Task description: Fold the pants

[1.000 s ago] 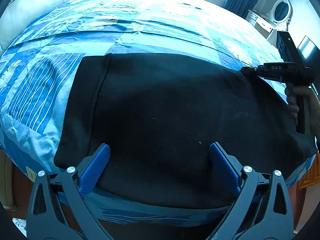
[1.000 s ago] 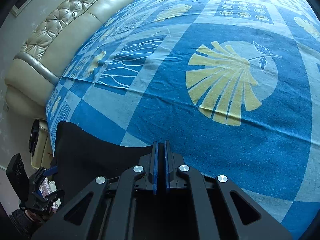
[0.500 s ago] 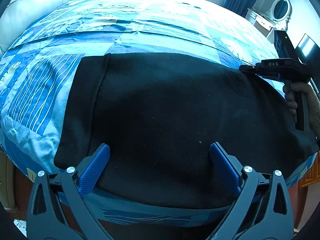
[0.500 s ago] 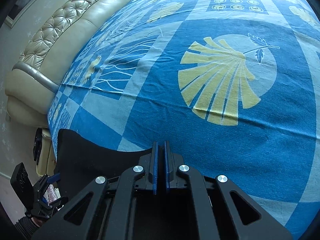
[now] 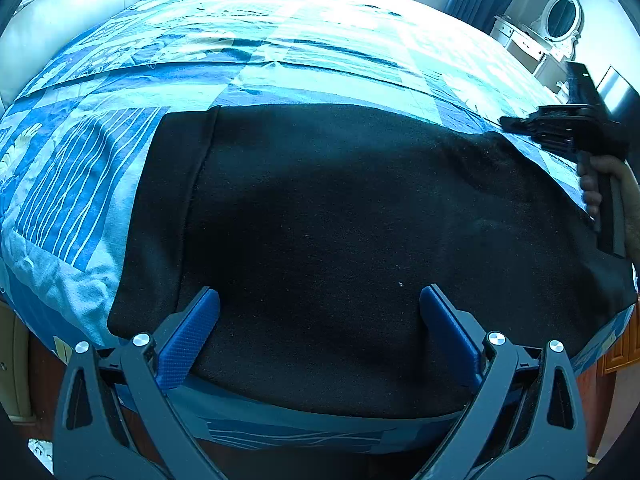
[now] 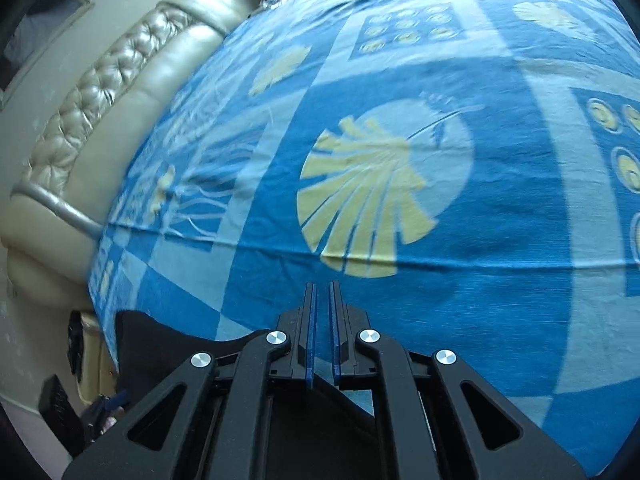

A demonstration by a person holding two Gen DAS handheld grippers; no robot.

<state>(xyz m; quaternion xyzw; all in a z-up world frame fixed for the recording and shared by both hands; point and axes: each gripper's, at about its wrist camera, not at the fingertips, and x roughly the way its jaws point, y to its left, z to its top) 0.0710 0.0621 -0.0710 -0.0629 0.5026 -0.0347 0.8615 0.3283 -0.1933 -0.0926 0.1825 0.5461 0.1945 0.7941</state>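
Note:
Black pants [image 5: 340, 220] lie flat across the near edge of the bed, with a seamed band at their left end. My left gripper [image 5: 319, 291] hovers over their near part, wide open, blue pads [image 5: 192, 332] apart and nothing between them. At the pants' far right corner a hand [image 5: 600, 184] holds my right gripper [image 5: 505, 122]. In the right wrist view the right gripper [image 6: 322, 284] has its jaws almost together and just starting to open. Only the sheet shows through the slit. The pants [image 6: 160, 344] lie below and to its left.
A blue patterned sheet [image 6: 480, 300] with a pale leaf motif covers the bed. A tufted cream headboard [image 6: 100, 120] runs along one side. A white dresser with an oval mirror [image 5: 560, 24] stands beyond the bed's far right corner. The bed's edge drops off just below the left gripper.
The right gripper has shifted and rolled: the leaf motif and headboard have swung in its view. From the left wrist it sits slightly further right at the pants' corner. The left gripper has not moved.

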